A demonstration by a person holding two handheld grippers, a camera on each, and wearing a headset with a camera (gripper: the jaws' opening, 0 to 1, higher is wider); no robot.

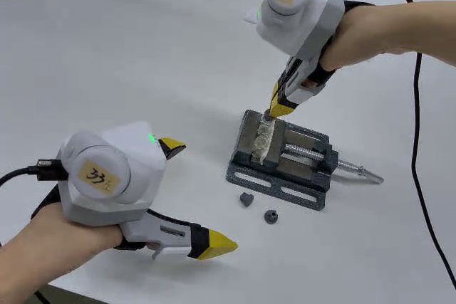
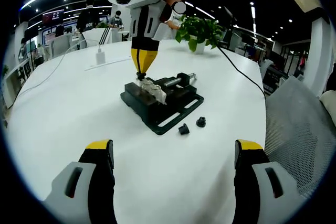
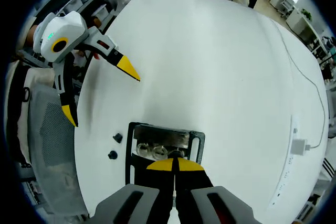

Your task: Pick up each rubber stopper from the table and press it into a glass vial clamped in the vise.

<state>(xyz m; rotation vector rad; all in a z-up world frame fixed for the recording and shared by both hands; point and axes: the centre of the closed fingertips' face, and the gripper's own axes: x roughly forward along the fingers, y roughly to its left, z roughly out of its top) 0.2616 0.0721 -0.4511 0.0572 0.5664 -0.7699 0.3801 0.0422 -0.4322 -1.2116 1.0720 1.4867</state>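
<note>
Fingers of the right gripper are together, tips on a vial in the vise at centre frame; pressing should go straight down, squarely. The left gripper hovers at lower left, fingers wide apart. Two stoppers lie beside the vise on the white desk. A plant stands behind.

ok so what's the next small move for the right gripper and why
Probably press straight down: the right gripper, jaws shut, has its tip at the mouth of a vial clamped in the vise, seemingly seating something dark. Two stoppers lie on the table beside it.
</note>
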